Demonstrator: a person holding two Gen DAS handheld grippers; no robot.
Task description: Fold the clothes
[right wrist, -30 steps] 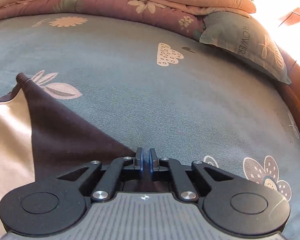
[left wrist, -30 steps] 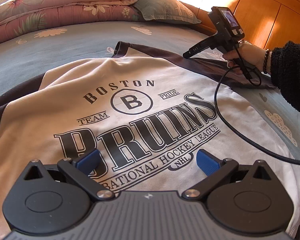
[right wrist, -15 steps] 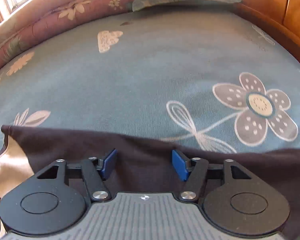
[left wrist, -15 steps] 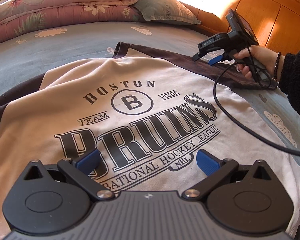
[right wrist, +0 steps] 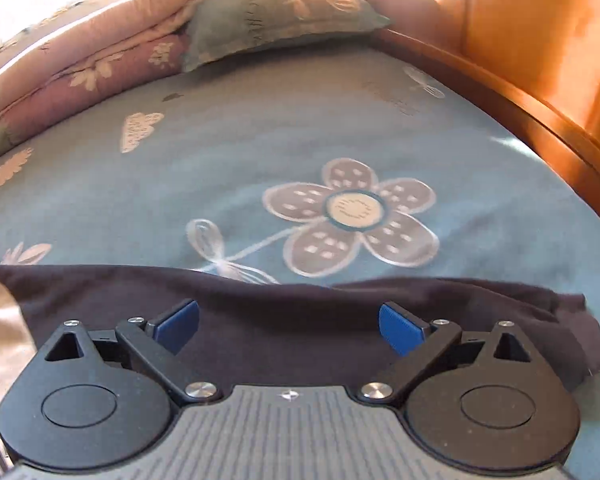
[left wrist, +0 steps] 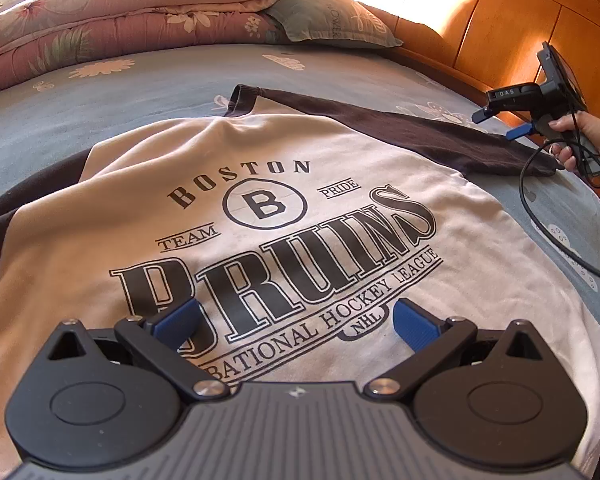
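A cream T-shirt (left wrist: pixel 260 208) with a black "Boston Bruins" print and dark sleeves lies flat on the bed. My left gripper (left wrist: pixel 296 320) hovers open over the shirt's lower print, nothing between its blue pads. My right gripper (right wrist: pixel 290 322) is over the shirt's dark right sleeve (right wrist: pixel 280 312), its jaws opening wide, the pads clear of the cloth. In the left wrist view the right gripper (left wrist: pixel 500 124) sits in a person's hand at the sleeve's (left wrist: pixel 440 136) outer end, far right.
The blue flowered bedsheet (right wrist: pixel 260 152) spreads all around. A folded pink quilt (left wrist: pixel 120 12) and a grey-green pillow (left wrist: pixel 332 20) lie at the far end. A wooden headboard (left wrist: pixel 520 40) runs along the right. A black cable (left wrist: pixel 540 228) trails from the right gripper across the bed.
The right gripper was shut on the dark sleeve near the shoulder; it let go, opened wide, rolled and slid right along the sleeve to its outer end. The left gripper stayed still.
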